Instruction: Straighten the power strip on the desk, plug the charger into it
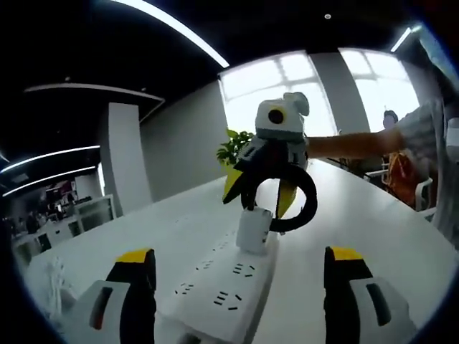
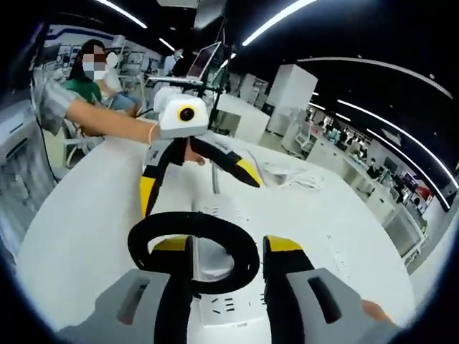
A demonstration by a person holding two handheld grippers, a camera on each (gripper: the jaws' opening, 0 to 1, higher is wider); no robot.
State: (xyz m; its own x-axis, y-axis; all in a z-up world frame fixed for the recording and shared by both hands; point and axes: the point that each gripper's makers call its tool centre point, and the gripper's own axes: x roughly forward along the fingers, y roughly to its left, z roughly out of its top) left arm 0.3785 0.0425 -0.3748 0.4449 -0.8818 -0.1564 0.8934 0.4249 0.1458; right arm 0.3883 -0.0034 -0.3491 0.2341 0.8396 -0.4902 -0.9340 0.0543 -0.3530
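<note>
A white power strip (image 1: 219,290) lies lengthwise on the white desk, between the wide-apart jaws of my open left gripper (image 1: 240,254). At its far end a white charger (image 1: 253,229) stands upright against the strip's top. My right gripper (image 1: 259,197) is shut on it from above. A black cable loop (image 1: 301,204) hangs from the charger. In the right gripper view, the charger (image 2: 212,259) sits between my right gripper's (image 2: 228,247) jaws, with the black loop (image 2: 147,233) in front and the strip (image 2: 222,309) below. The left gripper (image 2: 197,183) faces it, open.
A coiled white cable (image 2: 294,175) lies on the desk (image 1: 373,222) beside the strip. A potted plant (image 1: 233,147) stands at the desk's far edge by the windows. Chairs (image 1: 419,190) line one side. A seated person (image 2: 86,82) is behind the left gripper.
</note>
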